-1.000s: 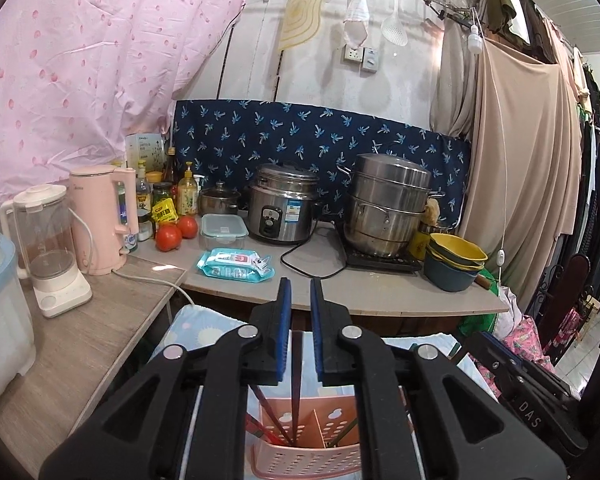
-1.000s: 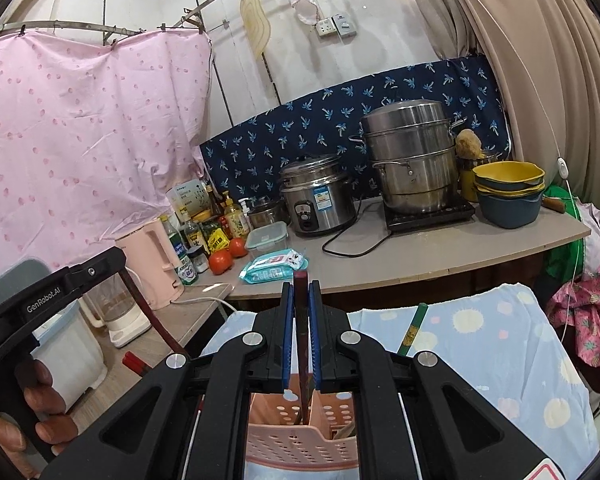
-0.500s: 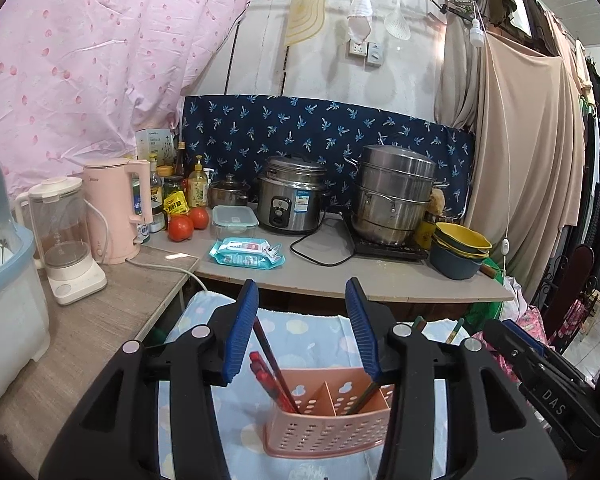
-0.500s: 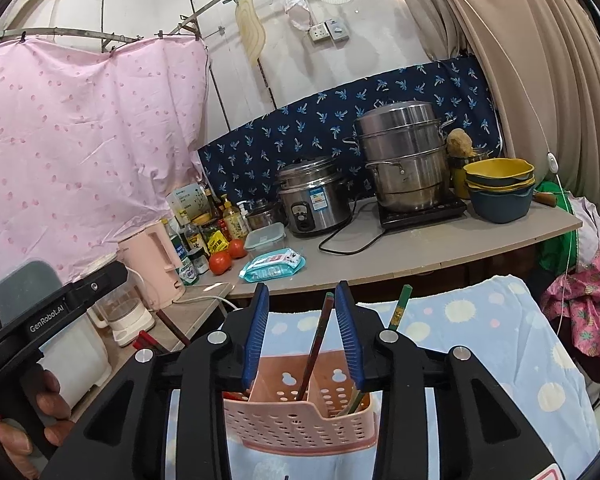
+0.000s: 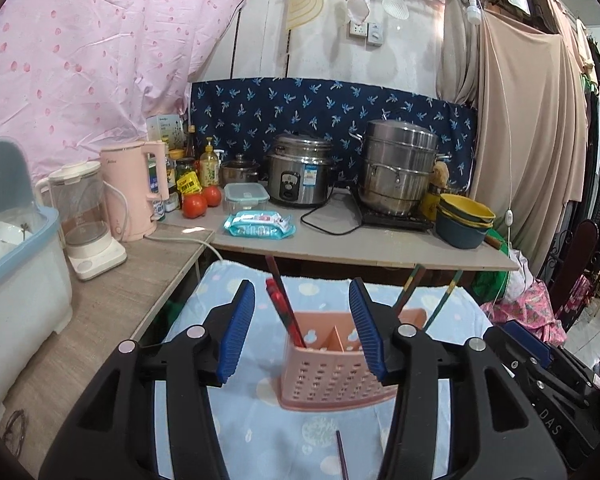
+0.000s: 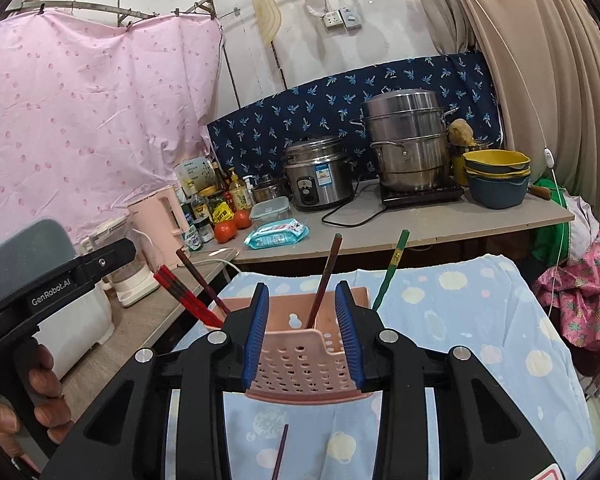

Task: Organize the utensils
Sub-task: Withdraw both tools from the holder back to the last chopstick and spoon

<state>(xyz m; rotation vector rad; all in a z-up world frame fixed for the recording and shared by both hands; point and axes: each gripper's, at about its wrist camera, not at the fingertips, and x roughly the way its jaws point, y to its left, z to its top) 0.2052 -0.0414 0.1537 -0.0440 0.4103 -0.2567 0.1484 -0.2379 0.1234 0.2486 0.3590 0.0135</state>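
Looking along the left gripper (image 5: 302,330), its jaws are opening with nothing between them — a pink basket (image 5: 332,376) stands beyond on the blue dotted cloth (image 5: 260,432), red chopsticks (image 5: 284,312) leaning inside. From the right gripper (image 6: 302,334), jaws parted and empty, the basket sits just ahead — a brown chopstick (image 6: 326,280) upright inside.

A cramped home kitchen corner: on the counter (image 5: 380,248) stand a rice cooker (image 5: 300,174), to its right a steel steamer pot (image 5: 400,166), to its left tomatoes (image 5: 202,201) and a pink kettle (image 5: 134,188). Clothes (image 5: 532,120) hang further right.
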